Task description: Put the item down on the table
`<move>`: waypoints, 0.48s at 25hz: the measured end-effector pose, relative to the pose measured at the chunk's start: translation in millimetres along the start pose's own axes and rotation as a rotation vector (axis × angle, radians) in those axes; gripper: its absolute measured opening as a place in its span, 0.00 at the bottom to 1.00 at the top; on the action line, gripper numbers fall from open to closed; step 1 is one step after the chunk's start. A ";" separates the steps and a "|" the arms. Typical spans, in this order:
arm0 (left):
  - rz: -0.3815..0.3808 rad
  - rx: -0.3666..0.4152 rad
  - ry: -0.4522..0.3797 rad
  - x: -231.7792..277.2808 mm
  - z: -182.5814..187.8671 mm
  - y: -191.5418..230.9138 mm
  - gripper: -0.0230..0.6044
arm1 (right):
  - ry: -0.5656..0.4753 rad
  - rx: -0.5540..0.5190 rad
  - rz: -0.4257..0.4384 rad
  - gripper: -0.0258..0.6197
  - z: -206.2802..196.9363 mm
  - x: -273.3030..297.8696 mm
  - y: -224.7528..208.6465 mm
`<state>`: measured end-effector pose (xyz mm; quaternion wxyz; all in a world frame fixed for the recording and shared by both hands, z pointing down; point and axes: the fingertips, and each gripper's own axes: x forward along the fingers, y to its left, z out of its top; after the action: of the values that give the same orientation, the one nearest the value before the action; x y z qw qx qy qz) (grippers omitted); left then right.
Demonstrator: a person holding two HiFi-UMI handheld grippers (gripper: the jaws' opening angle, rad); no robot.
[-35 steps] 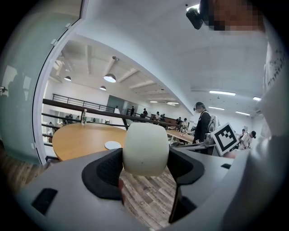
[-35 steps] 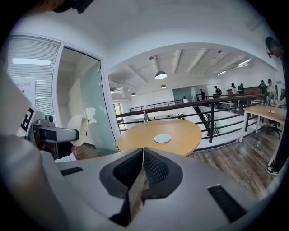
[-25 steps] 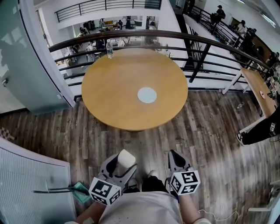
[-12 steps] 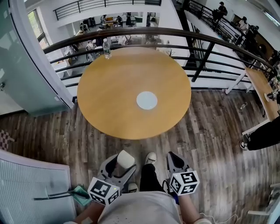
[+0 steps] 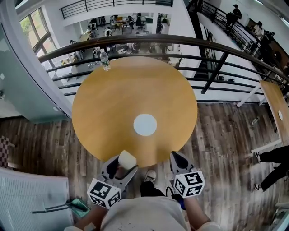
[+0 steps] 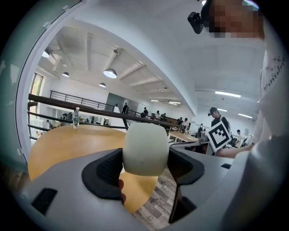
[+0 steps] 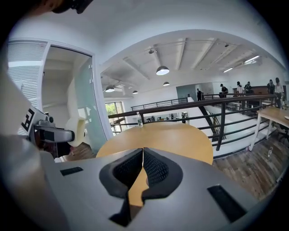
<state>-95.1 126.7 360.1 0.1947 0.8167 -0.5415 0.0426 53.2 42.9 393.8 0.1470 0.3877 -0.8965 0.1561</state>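
This looks like an upper gallery of a large open office building. A round wooden surface [image 5: 113,103] stands at 12 o'clock on a floor of dark wooden planks [image 5: 221,135], close to a dark metal railing [image 5: 153,40] that curves from 10 to 2 o'clock. Beyond the railing, lower down, a level with desks and people [image 5: 110,21] is visible. At 9 o'clock there is a glass partition [image 5: 20,90]. At 1 o'clock the gallery continues, with more people [image 5: 235,11] by the rail, and a long light table [image 5: 276,106] stands at 3 o'clock. In the right gripper view, round pendant lamps [image 7: 162,70] hang from a white ceiling with beams.
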 end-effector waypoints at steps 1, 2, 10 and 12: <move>0.001 -0.012 -0.010 9.5 5.4 2.6 0.55 | -0.003 -0.011 0.008 0.08 6.5 7.2 -6.9; 0.004 -0.019 -0.019 18.5 10.2 4.8 0.55 | -0.004 -0.020 0.013 0.08 11.7 13.6 -13.6; 0.041 0.001 0.003 67.8 22.8 21.8 0.55 | 0.038 0.003 0.028 0.08 15.2 48.7 -51.1; 0.050 0.026 0.017 74.4 25.2 25.3 0.55 | 0.049 0.015 0.024 0.08 14.8 54.7 -58.6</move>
<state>-90.9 44.4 364.6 0.1875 0.8051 -0.5594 0.0616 58.6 -36.6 411.1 0.1639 0.3741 -0.8961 0.1740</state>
